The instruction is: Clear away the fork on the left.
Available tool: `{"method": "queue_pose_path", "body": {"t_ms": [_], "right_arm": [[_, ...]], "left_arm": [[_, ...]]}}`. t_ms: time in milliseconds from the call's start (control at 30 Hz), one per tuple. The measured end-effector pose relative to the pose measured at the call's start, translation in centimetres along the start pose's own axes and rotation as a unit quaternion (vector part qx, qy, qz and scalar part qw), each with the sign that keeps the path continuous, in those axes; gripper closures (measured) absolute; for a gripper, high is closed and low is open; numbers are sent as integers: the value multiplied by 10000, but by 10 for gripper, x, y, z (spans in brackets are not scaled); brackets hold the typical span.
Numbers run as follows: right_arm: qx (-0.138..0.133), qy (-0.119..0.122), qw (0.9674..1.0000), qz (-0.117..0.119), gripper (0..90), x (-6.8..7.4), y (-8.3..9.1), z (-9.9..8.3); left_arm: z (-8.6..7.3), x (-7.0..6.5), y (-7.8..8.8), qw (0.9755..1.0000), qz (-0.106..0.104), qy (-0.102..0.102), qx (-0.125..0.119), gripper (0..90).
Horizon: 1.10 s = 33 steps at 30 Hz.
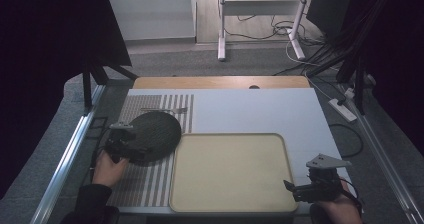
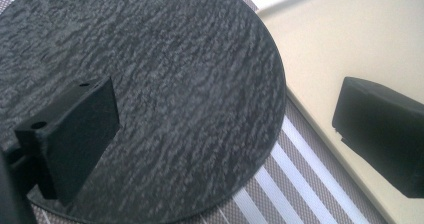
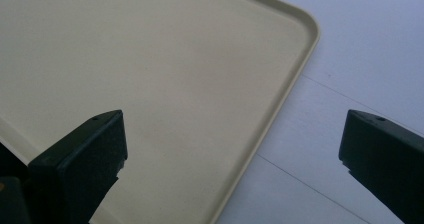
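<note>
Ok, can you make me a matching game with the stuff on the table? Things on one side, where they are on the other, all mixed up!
Things:
1. round dark plate
2. beige tray
3. left gripper
4. right gripper

Places:
A. at the tray's near right corner
B. over the plate's near left edge
C. middle of the table, nothing in it
D. on the striped mat

Pairs: 1-D, 2-C, 3-B, 4-A
</note>
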State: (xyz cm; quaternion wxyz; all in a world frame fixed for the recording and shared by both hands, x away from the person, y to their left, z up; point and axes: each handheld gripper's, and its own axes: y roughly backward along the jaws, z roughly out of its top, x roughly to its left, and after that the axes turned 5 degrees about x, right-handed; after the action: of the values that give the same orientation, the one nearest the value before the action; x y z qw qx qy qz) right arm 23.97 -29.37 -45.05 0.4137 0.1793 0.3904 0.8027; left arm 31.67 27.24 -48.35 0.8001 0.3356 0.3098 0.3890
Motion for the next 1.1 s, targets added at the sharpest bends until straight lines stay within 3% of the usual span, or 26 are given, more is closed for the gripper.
{"method": "queue_pose_path", "body": {"t_ms": [233,333,1100], "right_arm": [[11,9,10000,0,0,0,0,0],[17,12,10000,-2,0,0,-1,0],[69,15,10000,-10,0,1,-2,0]], "left_arm": [[13,8,-8,9997,238,19,97,2],[19,14,-11,9998,186,52,104,6],[57,54,-35,9985,428,259,237,10]]}}
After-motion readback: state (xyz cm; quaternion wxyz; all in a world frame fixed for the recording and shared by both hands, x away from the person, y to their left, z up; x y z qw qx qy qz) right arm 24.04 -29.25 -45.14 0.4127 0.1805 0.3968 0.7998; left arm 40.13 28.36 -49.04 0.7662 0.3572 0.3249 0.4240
